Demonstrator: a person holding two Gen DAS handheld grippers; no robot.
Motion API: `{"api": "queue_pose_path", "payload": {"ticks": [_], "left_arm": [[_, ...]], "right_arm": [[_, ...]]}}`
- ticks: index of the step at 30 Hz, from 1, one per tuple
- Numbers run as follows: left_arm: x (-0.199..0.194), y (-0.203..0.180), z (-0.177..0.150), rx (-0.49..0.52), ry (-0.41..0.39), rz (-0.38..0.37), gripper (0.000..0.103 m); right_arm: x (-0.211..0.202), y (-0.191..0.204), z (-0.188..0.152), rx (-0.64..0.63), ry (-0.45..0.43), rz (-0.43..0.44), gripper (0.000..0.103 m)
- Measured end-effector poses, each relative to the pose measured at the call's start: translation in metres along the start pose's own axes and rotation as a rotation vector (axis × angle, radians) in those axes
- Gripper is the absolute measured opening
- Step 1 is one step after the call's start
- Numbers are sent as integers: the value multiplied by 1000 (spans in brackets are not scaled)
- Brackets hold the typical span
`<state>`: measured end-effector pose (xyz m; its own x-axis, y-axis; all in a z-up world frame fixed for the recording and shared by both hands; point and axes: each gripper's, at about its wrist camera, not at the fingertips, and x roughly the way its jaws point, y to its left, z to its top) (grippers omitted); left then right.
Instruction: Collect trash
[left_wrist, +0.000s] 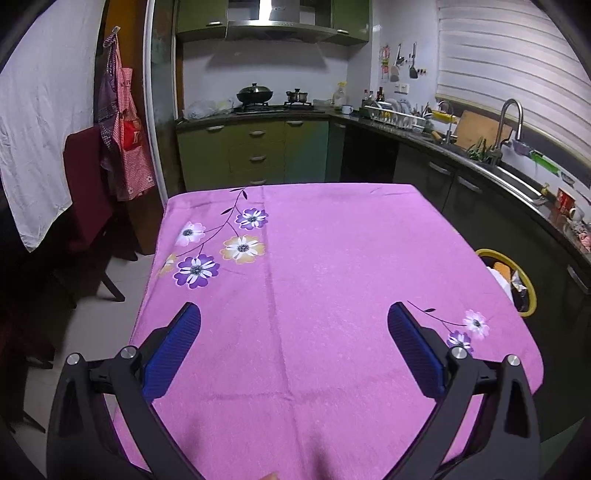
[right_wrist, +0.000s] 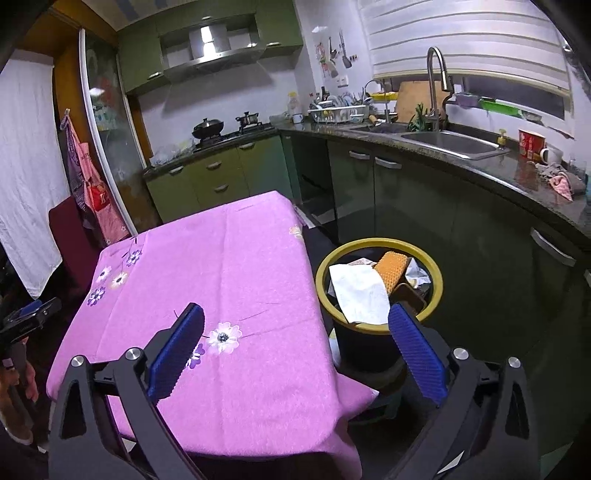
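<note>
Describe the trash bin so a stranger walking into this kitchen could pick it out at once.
Start at the table under the pink flowered tablecloth. On the floor off its right side, between the table and the dark counter cabinets, stands the trash bin. It is a round dark bin with a yellow rim, holding a white tissue and an orange waffle-textured piece.

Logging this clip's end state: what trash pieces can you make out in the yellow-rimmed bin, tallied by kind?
In the bin, from the right wrist view:
White paper sheet: 1
Orange textured piece: 1
Crumpled silvery wrapper: 1
Dark brown item: 1
Total: 4 distinguishable; more may lie hidden beneath.
</note>
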<state>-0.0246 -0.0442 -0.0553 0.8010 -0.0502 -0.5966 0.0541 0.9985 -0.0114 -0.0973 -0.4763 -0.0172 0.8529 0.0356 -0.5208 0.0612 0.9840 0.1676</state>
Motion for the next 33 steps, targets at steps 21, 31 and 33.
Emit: {"api": "queue_pose_path", "payload": {"ticks": [21, 31, 33], "left_arm": [[-8, -8, -2, 28, -19, -38, 96], [-4, -5, -4, 30, -8, -45, 97], [-4, -6, -4, 30, -8, -44, 97]], "right_arm": [[-13, 8, -1, -61, -28, -50, 98], [-9, 13, 1, -81, -21, -42, 98], [-8, 14, 1, -81, -19, -42, 98]]}}
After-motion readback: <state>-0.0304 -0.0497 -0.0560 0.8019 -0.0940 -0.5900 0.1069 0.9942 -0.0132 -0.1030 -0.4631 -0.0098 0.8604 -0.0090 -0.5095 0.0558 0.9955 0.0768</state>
